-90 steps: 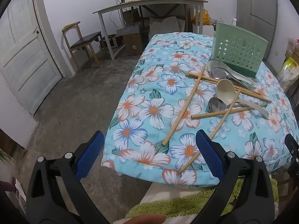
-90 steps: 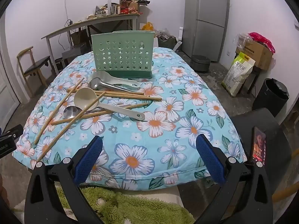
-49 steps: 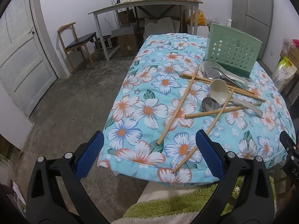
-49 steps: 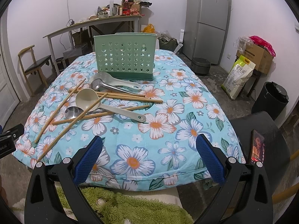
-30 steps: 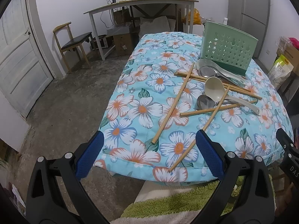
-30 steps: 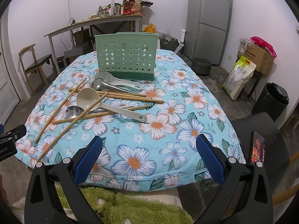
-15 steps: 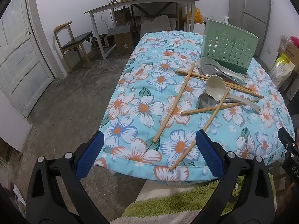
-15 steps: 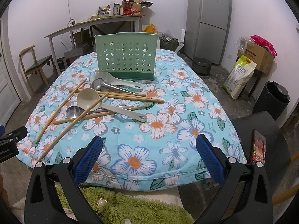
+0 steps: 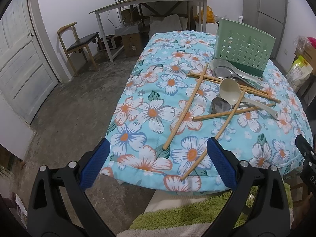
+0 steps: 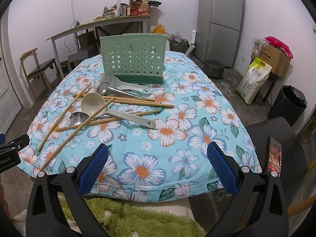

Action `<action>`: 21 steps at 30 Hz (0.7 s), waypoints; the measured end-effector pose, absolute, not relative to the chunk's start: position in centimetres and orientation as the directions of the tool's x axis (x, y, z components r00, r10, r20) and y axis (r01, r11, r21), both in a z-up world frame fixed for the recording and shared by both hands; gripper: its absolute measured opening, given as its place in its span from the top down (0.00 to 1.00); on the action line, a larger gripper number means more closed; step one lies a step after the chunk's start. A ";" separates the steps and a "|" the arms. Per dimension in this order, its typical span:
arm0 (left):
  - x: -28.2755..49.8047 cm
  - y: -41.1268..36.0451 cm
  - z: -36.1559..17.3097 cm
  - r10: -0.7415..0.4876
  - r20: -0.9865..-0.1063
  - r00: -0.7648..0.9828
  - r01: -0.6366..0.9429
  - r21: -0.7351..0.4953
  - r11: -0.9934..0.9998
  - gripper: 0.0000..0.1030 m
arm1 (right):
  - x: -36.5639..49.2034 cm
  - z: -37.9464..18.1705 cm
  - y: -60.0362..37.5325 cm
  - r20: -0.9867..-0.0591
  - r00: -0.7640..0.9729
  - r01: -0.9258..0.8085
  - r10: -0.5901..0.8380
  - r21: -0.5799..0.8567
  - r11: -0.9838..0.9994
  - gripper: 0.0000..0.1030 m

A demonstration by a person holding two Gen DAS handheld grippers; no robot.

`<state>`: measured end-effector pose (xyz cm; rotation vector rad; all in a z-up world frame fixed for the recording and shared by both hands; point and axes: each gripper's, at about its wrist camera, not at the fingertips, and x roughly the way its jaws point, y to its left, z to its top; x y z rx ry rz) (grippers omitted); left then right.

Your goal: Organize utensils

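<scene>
Big floral quilt covers the table, with a green holder standing upright near the far end. Both grippers hover off the near edge, left gripper and right gripper, fingers spread wide and holding nothing. In front of the holder, all in one messy pile: a beige ladle, two steel spoons, a pale scoop, and chopsticks crossing over them.

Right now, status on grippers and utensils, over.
Left gripper open, empty. Right gripper open, empty. Wooden chopsticks and cream plastic ladle lie crossed before green perforated holder. Path clear.
</scene>
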<state>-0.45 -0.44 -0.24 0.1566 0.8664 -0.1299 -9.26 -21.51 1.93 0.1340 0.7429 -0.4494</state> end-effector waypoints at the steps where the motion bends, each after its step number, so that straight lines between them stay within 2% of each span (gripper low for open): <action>1: -0.4 -0.5 -0.2 -0.051 -0.766 0.640 0.177 0.083 0.981 0.08 | -9.2 1.9 -21.5 -0.679 0.647 0.441 -0.348 -0.039 0.897 0.05; 21: 4.1 0.0 -1.9 -0.172 -0.783 0.597 0.236 -0.033 0.971 0.08 | -5.5 0.2 -21.5 -0.717 0.648 0.366 -0.256 -0.002 0.931 0.05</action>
